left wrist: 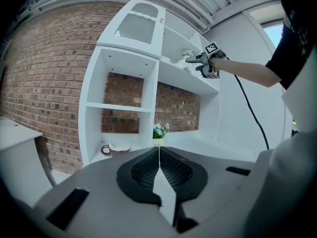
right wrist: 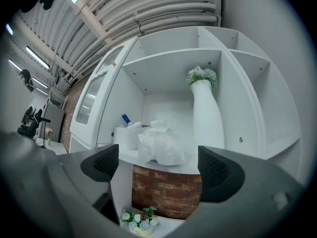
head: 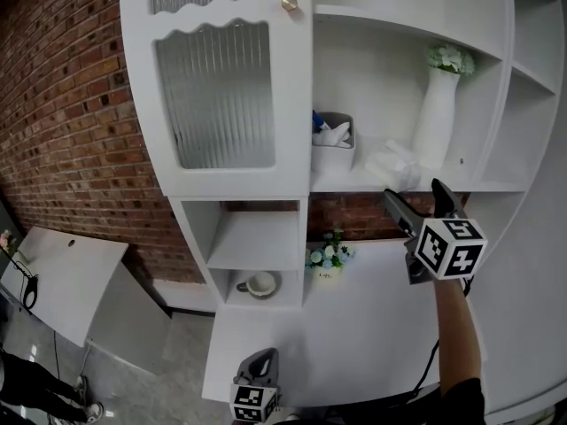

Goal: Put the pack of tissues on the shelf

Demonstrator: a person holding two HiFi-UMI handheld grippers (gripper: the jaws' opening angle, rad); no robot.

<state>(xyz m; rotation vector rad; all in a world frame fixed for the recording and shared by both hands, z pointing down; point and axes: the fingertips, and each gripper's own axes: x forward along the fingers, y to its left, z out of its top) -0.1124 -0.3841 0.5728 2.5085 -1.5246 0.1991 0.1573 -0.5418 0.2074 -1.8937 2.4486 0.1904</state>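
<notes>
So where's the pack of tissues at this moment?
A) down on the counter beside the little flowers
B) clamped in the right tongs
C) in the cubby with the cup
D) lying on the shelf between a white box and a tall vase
D: the pack of tissues lies on the shelf, between the white box and the tall vase, while the right tongs stand open and empty before it.
</notes>
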